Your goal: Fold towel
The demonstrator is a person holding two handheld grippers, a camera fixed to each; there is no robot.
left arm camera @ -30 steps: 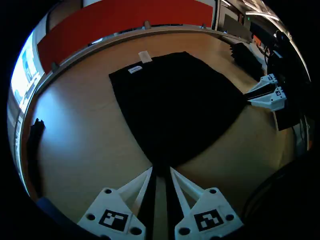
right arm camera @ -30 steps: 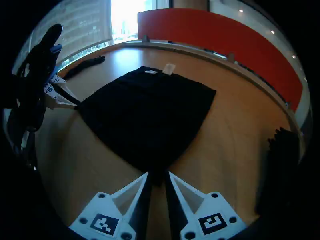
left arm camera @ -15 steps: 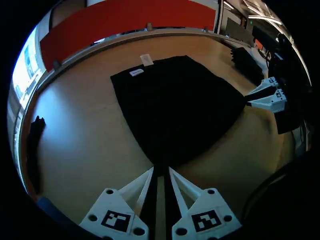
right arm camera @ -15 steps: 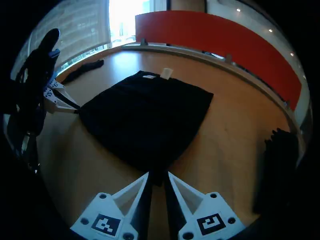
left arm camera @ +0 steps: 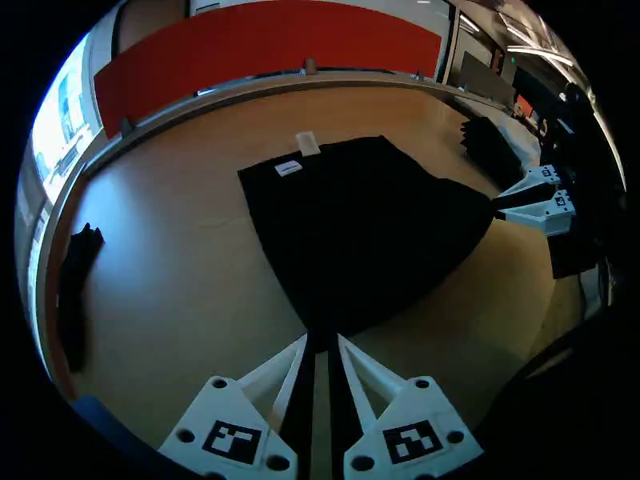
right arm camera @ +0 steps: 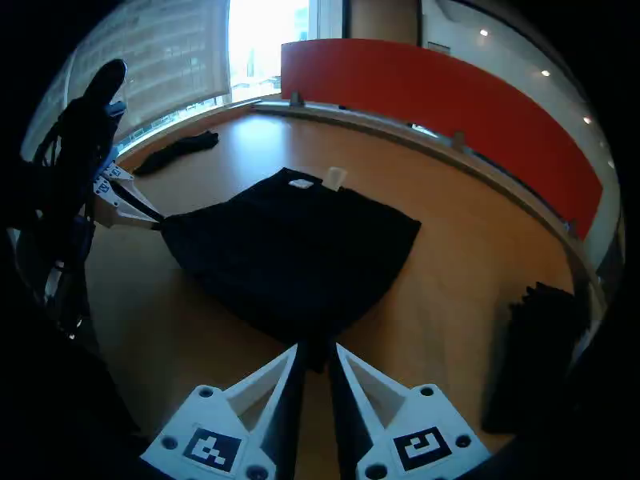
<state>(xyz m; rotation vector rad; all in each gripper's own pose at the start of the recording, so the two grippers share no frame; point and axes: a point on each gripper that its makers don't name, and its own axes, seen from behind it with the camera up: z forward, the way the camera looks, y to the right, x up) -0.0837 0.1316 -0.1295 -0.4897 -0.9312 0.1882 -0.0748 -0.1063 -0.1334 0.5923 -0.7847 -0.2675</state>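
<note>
A black towel [left arm camera: 360, 224] [right arm camera: 296, 248] lies spread on a light wooden table, with small white labels at its far edge. My left gripper [left arm camera: 322, 346] is shut on the towel's near corner in the left gripper view, and it appears at the left of the right gripper view [right arm camera: 158, 223], pinching that same corner. My right gripper [right arm camera: 317, 352] is shut on the other near corner, and it appears at the right of the left gripper view [left arm camera: 494, 207]. Both held corners are raised a little off the table, so the near edge hangs between them.
The wooden table [left arm camera: 176, 264] curves away to a raised rim with a red partition [left arm camera: 264, 40] behind it. A dark cloth [left arm camera: 76, 272] [right arm camera: 176, 150] lies near the window side. A stack of dark folded fabric [left arm camera: 492, 144] [right arm camera: 536, 344] sits at the other end.
Both grippers have risen, lifting the towel's near corners off the table. The far edge has stayed on the table.
</note>
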